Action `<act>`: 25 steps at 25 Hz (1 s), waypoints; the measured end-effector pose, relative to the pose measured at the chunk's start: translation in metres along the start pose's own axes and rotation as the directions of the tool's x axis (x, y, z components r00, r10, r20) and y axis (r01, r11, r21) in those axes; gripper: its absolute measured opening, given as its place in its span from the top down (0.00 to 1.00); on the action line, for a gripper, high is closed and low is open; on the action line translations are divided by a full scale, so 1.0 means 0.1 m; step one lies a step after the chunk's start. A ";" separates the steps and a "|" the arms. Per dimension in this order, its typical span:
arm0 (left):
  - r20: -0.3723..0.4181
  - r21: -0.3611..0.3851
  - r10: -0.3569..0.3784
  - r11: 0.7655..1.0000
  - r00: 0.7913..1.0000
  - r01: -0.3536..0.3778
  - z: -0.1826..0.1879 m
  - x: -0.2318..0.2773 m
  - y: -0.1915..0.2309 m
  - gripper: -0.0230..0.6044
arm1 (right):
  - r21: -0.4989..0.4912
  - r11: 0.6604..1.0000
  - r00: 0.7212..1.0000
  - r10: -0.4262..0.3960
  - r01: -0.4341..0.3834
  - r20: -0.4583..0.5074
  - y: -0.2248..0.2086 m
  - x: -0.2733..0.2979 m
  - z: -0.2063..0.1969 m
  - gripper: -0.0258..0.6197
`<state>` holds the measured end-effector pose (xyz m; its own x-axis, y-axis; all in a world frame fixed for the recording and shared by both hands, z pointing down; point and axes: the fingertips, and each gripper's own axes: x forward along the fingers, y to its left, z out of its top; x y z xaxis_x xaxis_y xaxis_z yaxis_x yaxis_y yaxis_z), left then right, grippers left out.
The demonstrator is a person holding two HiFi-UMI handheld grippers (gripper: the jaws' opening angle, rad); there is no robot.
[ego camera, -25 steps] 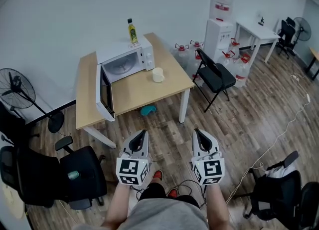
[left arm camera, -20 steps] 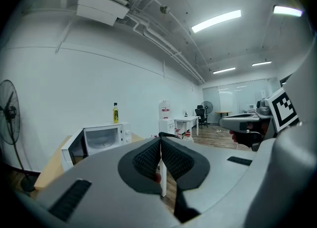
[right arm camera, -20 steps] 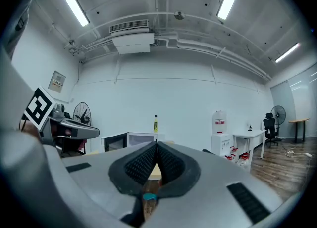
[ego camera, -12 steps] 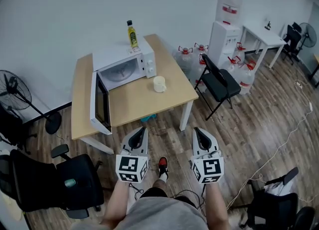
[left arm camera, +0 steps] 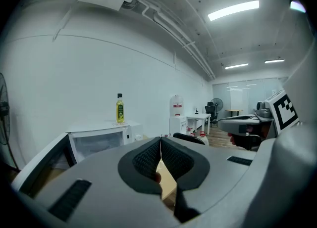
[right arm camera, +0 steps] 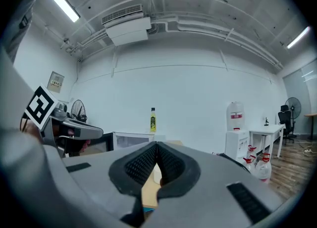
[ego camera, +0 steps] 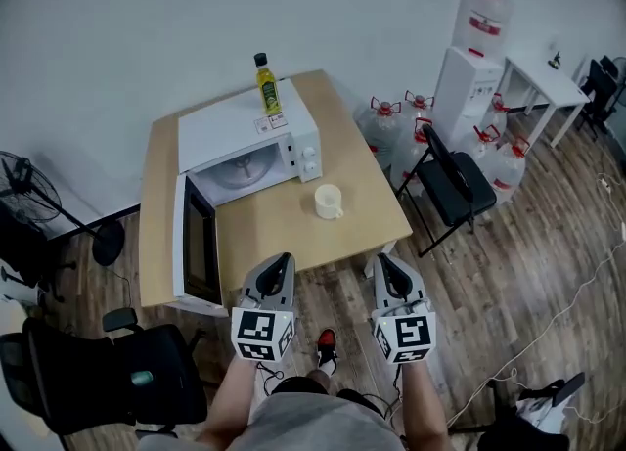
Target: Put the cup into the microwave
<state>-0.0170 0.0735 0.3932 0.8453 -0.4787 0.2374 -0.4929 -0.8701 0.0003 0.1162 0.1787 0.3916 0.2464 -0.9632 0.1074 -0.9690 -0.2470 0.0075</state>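
A cream cup [ego camera: 329, 202] stands on the wooden table [ego camera: 364, 226], to the right of the white microwave [ego camera: 245, 141]. The microwave's door [ego camera: 194, 242] hangs wide open toward me. My left gripper [ego camera: 282, 260] and right gripper [ego camera: 383, 259] are held side by side just short of the table's front edge, both shut and empty. Past the shut jaws in the left gripper view are the microwave [left arm camera: 101, 140] and the oil bottle [left arm camera: 119, 108] on top of it. In the right gripper view the cup [right arm camera: 156, 172] peeks through below the shut jaws.
A yellow oil bottle [ego camera: 267, 85] stands on the microwave. A black folding chair [ego camera: 455, 185], water jugs [ego camera: 411, 136] and a water dispenser [ego camera: 469, 67] are to the table's right. An office chair [ego camera: 147, 381] and a fan [ego camera: 24, 209] are at the left.
The table, microwave and cup have come much closer and sit lower in the head view as both grippers moved toward them. Both grippers stay shut.
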 end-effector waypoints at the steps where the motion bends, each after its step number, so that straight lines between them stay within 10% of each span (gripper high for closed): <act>1: -0.009 -0.005 0.004 1.000 1.000 -0.004 -0.02 0.11 0.06 0.92 | 0.001 1.000 1.000 0.007 -0.007 -0.008 -0.03 0.14 -0.03 0.93; 25: -0.234 -0.088 0.010 0.996 0.972 -0.031 -1.30 1.79 1.03 0.92 | 0.052 0.982 0.931 0.191 -0.184 -0.310 -0.23 2.28 -1.84 0.83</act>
<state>0.0570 -0.0864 0.5618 0.7689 -0.4463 0.4579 -0.5352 -0.8410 0.0788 0.1910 -0.0158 0.5991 0.0386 -0.9113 0.4100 -0.9954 -0.0711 -0.0642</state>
